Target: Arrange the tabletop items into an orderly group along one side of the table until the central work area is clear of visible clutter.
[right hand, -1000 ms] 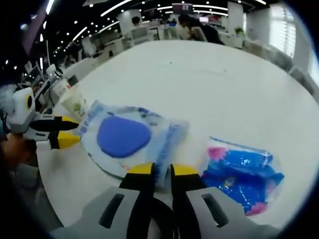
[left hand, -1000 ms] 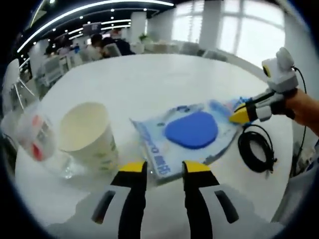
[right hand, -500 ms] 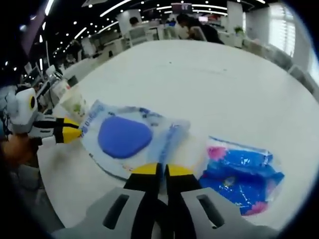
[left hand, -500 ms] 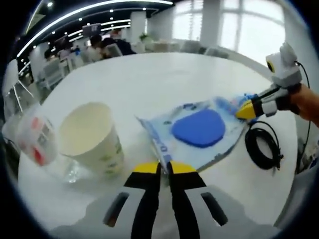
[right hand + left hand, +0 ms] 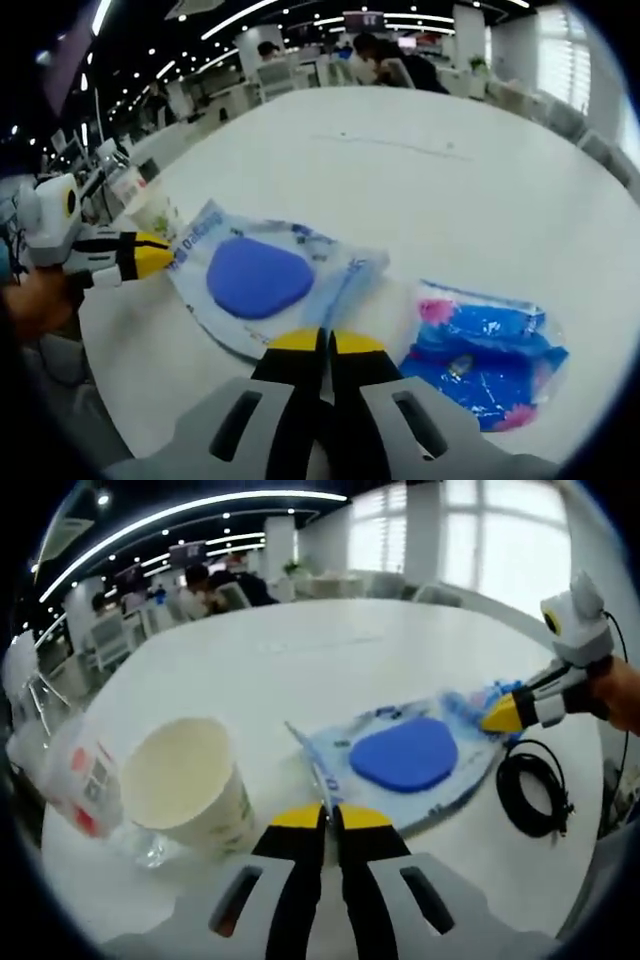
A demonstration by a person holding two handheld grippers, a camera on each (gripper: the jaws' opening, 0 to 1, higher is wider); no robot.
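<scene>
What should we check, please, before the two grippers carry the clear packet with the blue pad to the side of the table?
1. Left gripper shut on the clear packet: ok, its fingers pinch the near corner.
2. Right gripper shut on the packet's opposite edge: ok, fingers are together on the plastic.
3. Packet lifted free of the table: cannot tell, it looks draped between the two grips.
4. Paper cup beside the left gripper upright and apart from the packet: ok.
5. Coiled black cable apart from the packet edge: cannot tell, it lies very close.
6. Blue and pink packet apart from the held packet: ok.
</scene>
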